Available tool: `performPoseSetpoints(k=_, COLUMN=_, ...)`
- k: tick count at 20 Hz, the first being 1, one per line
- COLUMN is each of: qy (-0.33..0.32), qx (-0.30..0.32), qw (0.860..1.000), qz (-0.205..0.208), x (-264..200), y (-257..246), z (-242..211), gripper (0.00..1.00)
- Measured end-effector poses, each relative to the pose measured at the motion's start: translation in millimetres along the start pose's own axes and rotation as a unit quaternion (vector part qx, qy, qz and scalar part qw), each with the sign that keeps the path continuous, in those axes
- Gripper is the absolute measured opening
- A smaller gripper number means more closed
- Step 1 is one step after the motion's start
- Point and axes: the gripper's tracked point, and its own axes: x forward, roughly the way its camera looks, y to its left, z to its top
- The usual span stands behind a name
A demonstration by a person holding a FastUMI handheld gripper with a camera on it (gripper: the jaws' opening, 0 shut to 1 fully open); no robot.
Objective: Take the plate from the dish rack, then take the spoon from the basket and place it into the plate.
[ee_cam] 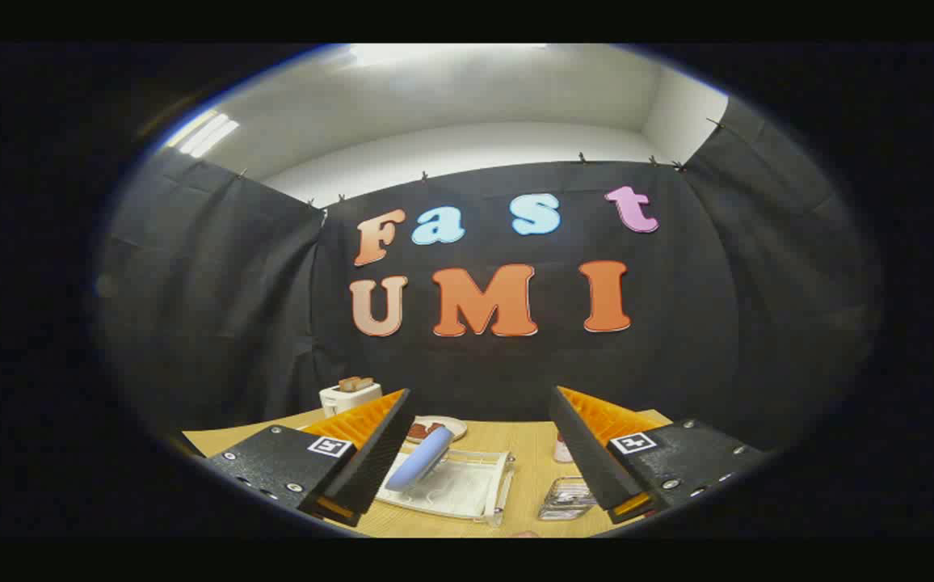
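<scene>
— What lies around the gripper?

— A wooden table runs under it. Its two fingers stand wide apart with nothing between them, raised above the tabletop. Below the gap, nearer the left finger, sits a white dish rack, and a pale blue plate stands on edge in it, leaning, its upper rim just beside that finger.

— Anything behind the rack?

— A small round dish with something dark red on it, partly covered by the left finger. Further back and to the left stands a white toaster with brownish slices poking out of the top.

— And on the right?

— A clear, basket-like container sits close to the right finger, which cuts off its far side. I cannot make out a spoon in it; the contents are too small and glinting. A little red and white object peeps out just beside that finger, too hidden to name.
</scene>
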Motion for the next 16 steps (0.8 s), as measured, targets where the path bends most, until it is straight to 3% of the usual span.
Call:
performPoseSetpoints(k=10, qy=-0.004, qx=0.002, qw=1.000, qz=0.010, x=1.0, y=9.0, z=21.5, gripper=1.00)
performPoseSetpoints(k=16, qy=-0.005, qx=-0.006, qw=0.999, qz=0.041, x=-1.1, y=31.2, z=29.8, gripper=1.00)
